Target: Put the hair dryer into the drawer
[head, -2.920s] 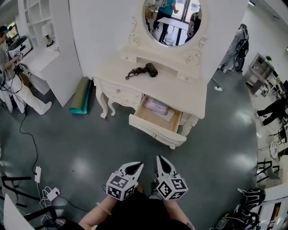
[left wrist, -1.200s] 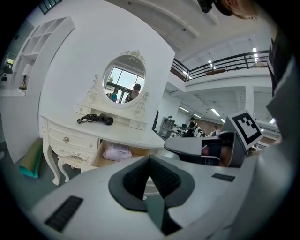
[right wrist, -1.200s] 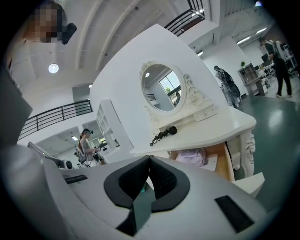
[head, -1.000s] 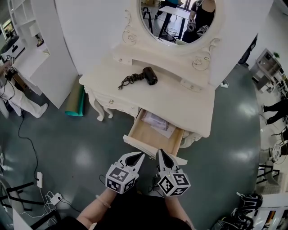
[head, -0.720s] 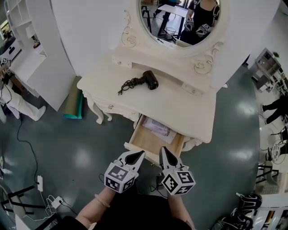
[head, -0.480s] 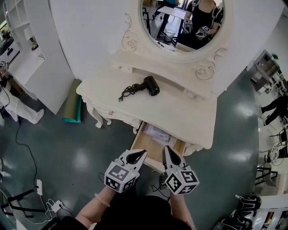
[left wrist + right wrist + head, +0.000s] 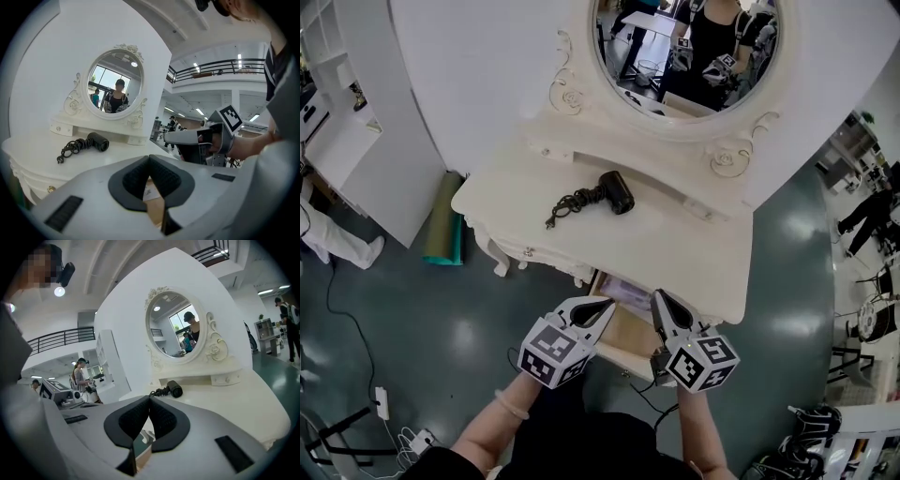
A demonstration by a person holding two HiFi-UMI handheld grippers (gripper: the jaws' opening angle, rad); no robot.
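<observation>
The left hand-held gripper is closed, empty, over the open drawer. The hair dryer lies far back on the bench. The right hand-held gripper is closed, empty too. The loose cord may snag the drawer front.

The hair dryer lies on the dressing table, left of its middle and before the mirror, with its cord bunched to its left. The open drawer juts from the table's near edge with a packet in it. The left gripper and right gripper hang side by side over the drawer. A rolled mat lies on the floor left of the table.
</observation>
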